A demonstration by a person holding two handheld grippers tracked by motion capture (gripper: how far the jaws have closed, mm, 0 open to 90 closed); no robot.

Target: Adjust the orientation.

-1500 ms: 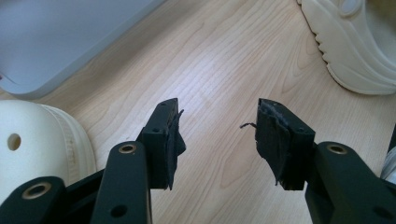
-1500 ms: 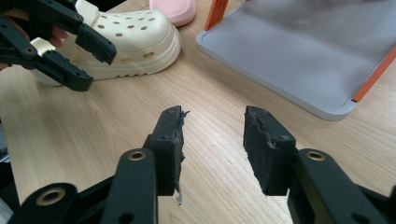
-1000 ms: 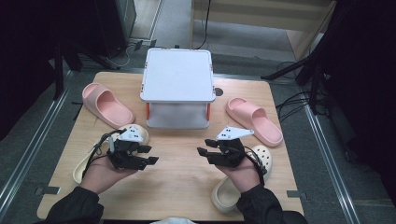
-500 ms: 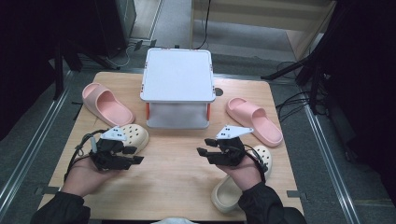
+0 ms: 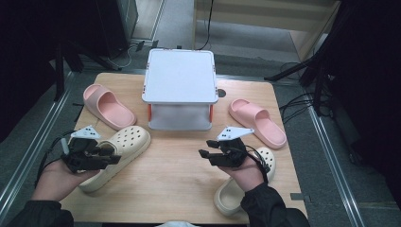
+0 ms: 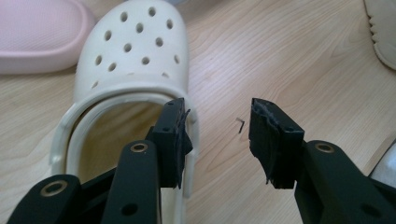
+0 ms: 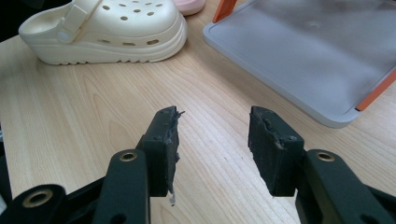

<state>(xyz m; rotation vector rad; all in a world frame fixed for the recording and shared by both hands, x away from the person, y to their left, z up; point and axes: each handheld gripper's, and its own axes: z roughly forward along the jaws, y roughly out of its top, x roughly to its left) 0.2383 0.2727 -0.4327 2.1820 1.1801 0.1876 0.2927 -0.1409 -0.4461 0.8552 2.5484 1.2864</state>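
A cream perforated clog (image 5: 124, 144) lies at the front left of the wooden table (image 5: 175, 179). My left gripper (image 5: 112, 158) hovers over its heel end, pointing right. In the left gripper view the left gripper (image 6: 217, 135) is open and its jaws have just been closing. One pad (image 6: 173, 135) stands over the clog's (image 6: 135, 46) side rim, and the other is over bare wood. A second cream clog (image 5: 235, 196) lies under my right hand. My right gripper (image 5: 204, 154) points left above the table. In its own view the right gripper (image 7: 215, 140) is open with nothing between the pads.
A white two-tier shelf (image 5: 179, 78) with orange legs stands at the middle back; its lower tray (image 7: 317, 60) is close to the right gripper. Pink slippers lie on both sides, one left (image 5: 106, 106) and one right (image 5: 257, 122). Dark floor surrounds the table.
My left hand has moved left along the clog toward its heel, and its jaws have narrowed. The right hand has stayed where it was.
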